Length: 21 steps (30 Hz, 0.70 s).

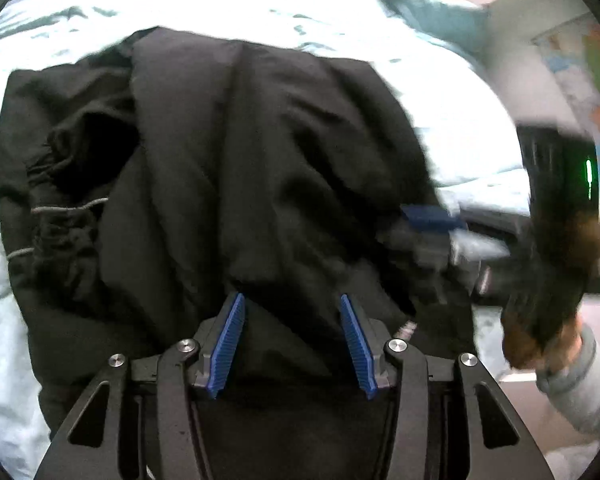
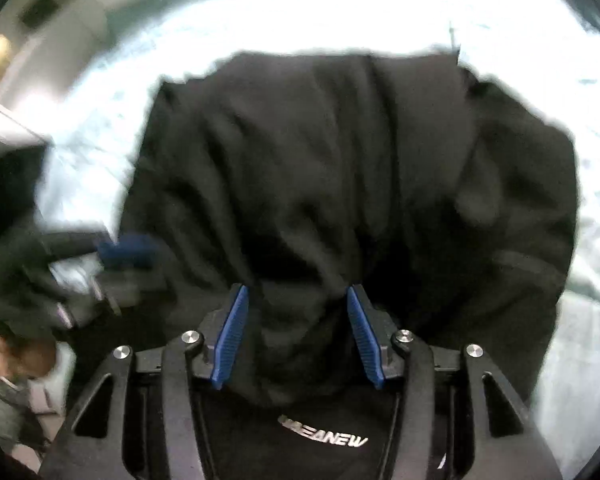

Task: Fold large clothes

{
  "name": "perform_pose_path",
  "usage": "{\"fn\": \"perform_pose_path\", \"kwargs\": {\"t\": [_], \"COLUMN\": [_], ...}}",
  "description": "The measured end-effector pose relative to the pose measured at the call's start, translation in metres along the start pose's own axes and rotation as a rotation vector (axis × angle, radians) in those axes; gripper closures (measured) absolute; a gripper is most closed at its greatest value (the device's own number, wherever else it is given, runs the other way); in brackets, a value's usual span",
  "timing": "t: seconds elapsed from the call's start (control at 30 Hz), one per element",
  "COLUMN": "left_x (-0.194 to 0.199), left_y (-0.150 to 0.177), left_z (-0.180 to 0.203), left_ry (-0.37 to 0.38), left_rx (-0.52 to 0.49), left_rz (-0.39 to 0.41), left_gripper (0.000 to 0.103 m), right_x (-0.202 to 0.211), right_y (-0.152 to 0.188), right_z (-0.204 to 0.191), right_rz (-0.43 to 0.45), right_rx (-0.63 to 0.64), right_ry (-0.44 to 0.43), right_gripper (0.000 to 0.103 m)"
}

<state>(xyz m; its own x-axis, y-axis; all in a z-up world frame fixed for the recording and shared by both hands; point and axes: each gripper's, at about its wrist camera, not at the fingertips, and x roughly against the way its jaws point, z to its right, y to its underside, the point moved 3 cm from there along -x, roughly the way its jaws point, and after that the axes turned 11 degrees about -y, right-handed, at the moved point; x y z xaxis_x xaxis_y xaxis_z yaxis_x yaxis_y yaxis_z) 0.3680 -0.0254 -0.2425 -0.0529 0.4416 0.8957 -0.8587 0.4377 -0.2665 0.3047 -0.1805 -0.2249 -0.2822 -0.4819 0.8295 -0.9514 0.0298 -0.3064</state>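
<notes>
Motion blur is smearing much of both views, so the garment (image 1: 228, 184), a black piece with a gathered, elastic-looking edge at 9 o'clock in the left view, is showing few details; what kind of garment it is I cannot tell. It is lying in a bunched heap on the bed (image 1: 452, 92), whose pale sheet is glaring almost white, and its near edge is running out of sight under both tools. In the left view the left gripper (image 1: 292, 346) is standing at 6 o'clock with its blue fingers (image 1: 230, 344) spread apart; black cloth is lying between them, but the pads are not pressing on it, so the fingers are released. In the right view the right gripper (image 2: 298, 336) is likewise sitting at 6 o'clock, its fingers (image 2: 364, 336) parted with cloth bunching up between them and no clamp showing, so released too. A white logo (image 2: 324, 432) on the cloth below it is too blurred to read. Each view is catching the other tool as a dark smear, at 3 o'clock in the left view and 9 o'clock in the right, with a gloved hand (image 1: 548, 280) and a grey sleeve (image 1: 580, 384) cut off at the rim. A colourful wall poster (image 1: 588, 80) is blurring at 2 o'clock.
</notes>
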Motion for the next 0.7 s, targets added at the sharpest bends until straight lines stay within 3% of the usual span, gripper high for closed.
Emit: {"fn": "perform_pose_path", "kwargs": {"t": [0.07,0.13,0.2,0.27,0.4,0.57,0.63,0.7], "left_x": [0.0,-0.014,-0.041,-0.056,-0.054,-0.015,0.002,0.002], "left_y": [0.005,0.008,0.01,0.008,0.009,0.003,-0.003,-0.009], "left_z": [0.005,0.007,-0.001,-0.012,-0.017,-0.002,0.002,-0.009], "left_ry": [0.035,0.017,-0.025,-0.007,0.027,0.06,0.097,0.075], "left_rx": [-0.007,-0.015,0.011,0.058,0.094,0.028,0.051,0.092], "left_rz": [-0.006,-0.034,-0.088,-0.106,-0.107,-0.031,0.043,0.067], "left_gripper": [0.051,0.051,0.051,0.052,0.052,0.052,0.052,0.052], "right_x": [0.012,0.004,-0.02,-0.062,-0.081,-0.02,-0.005,-0.004], "right_y": [-0.026,-0.056,-0.076,-0.085,-0.082,-0.064,-0.044,-0.016], "right_z": [-0.005,-0.005,-0.001,0.017,0.034,0.008,0.0,-0.004], "right_rz": [0.055,0.076,0.045,-0.04,-0.07,0.01,0.025,0.007], "right_rx": [0.015,0.027,0.024,-0.003,-0.039,0.002,0.022,0.012], "right_ry": [0.014,0.023,0.034,0.08,0.072,0.02,0.005,-0.012], "right_gripper": [0.048,0.048,0.048,0.048,0.047,0.047,0.047,0.047]}}
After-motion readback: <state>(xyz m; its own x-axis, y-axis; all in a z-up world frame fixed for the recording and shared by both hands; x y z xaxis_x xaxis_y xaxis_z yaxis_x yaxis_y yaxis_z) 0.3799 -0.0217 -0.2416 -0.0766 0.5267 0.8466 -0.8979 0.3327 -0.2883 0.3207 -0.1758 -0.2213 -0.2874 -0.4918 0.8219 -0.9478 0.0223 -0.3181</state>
